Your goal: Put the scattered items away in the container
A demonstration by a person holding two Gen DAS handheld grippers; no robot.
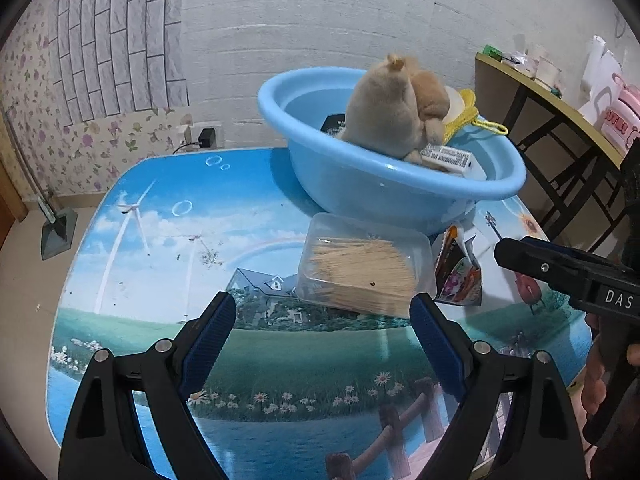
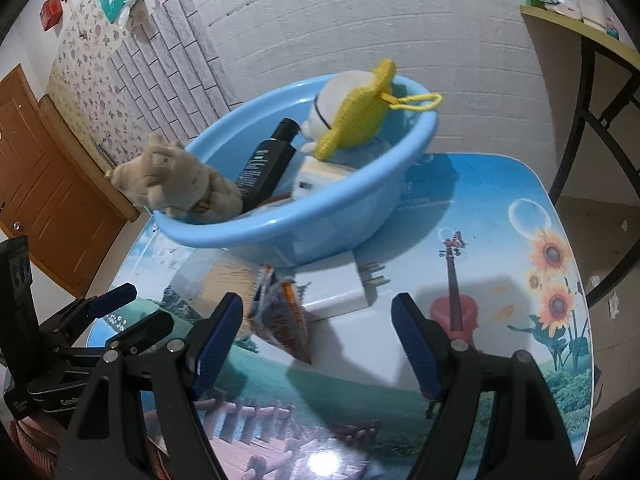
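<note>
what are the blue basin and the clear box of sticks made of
The blue basin: apparently glossy moulded plastic, given the small highlights on its smooth wall and rolled rim. The clear box: seemingly thin transparent plastic, since the pale, probably wooden sticks show through its lid.

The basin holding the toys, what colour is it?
The basin is plain light blue, seen best in the left wrist view.

Home room: floral wallpaper (image 1: 92, 136), wooden door (image 2: 44, 184), picture-printed table (image 1: 160, 280).

The landscape-printed counter (image 1: 160, 240) carries a blue basin (image 1: 400, 196), a clear toothpick box (image 1: 364, 268), a snack packet (image 2: 286, 320) and a white charger (image 2: 340, 288).
</note>
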